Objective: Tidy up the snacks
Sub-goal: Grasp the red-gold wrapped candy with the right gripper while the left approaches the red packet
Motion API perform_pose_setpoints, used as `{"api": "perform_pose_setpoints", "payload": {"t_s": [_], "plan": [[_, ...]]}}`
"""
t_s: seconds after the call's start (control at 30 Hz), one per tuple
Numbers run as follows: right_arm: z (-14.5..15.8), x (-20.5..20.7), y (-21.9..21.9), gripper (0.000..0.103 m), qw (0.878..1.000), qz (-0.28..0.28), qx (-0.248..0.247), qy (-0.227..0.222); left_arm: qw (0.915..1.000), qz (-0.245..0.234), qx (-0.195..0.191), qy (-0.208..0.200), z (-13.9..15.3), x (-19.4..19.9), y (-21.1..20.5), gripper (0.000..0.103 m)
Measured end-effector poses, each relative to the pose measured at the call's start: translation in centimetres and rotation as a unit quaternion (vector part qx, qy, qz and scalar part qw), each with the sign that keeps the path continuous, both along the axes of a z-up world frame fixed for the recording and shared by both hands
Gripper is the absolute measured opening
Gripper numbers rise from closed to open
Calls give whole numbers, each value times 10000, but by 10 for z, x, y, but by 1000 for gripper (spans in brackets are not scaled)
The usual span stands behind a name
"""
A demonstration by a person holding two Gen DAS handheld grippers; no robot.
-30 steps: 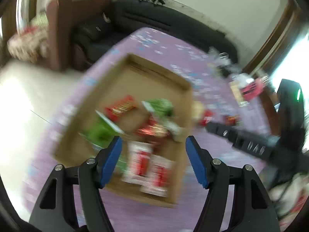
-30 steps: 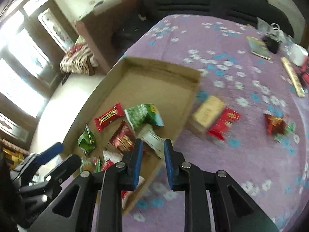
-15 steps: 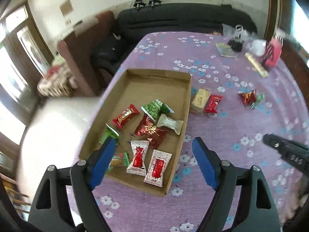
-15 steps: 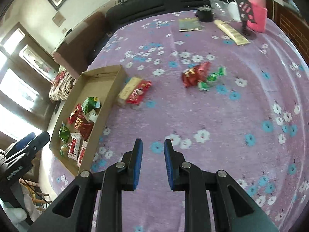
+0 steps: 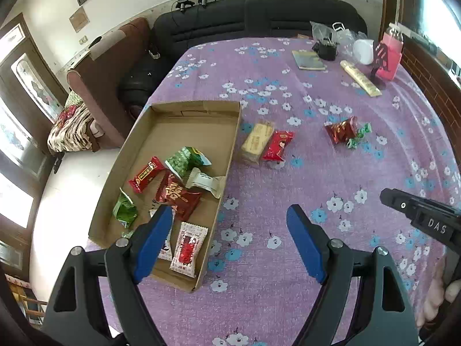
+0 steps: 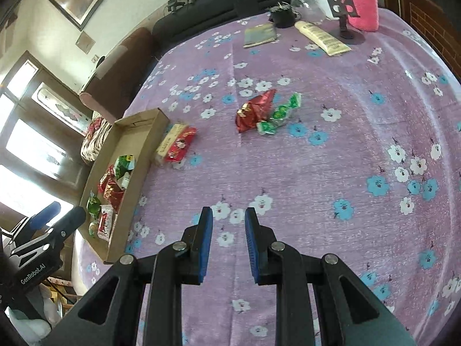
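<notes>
Matt cardboard tray, glossy foil snack wrappers

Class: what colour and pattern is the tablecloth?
Purple tablecloth with white and blue flowers; right wrist view shows it best.

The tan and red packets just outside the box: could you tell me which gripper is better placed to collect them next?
Probably the left gripper: open, empty, nearer the tan packet and red packet.

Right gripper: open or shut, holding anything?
Shut and empty: the right gripper shows its blue pads near-closed above the purple floral tablecloth, with nothing between them.
</notes>
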State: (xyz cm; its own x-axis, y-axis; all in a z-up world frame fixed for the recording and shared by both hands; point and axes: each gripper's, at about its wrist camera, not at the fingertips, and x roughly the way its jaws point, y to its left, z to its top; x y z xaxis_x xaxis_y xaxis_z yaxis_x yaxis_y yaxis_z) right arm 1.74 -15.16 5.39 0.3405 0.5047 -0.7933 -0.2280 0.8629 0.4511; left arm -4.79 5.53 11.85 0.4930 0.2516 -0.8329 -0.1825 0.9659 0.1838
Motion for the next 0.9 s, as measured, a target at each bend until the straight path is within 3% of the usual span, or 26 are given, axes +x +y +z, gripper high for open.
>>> {"api": "perform_pose_setpoints", "payload": {"t_s": [0.2, 0.37, 0.53, 0.73, 0.9], "plan": [[-12, 19, -12, 23, 9998, -99, -33, 168, 9989, 117, -449, 41, -14, 11, 11, 82], [-12, 54, -16, 36, 9995, -259, -97, 118, 9968, 158, -779, -55, -18, 21, 18, 82], [-8, 90, -2, 37, 9997, -180, -167, -65, 9943, 13, -1066, 2, -23, 30, 20, 82], [-11, 142, 36, 37, 9970, 73, -691, -343, 9927, -102, -1197, 64, -32, 44, 18, 82], [-37, 161, 64, 43, 9927, 463, -1114, -26, 9912, -173, -1307, 121, -41, 54, 16, 81]]}}
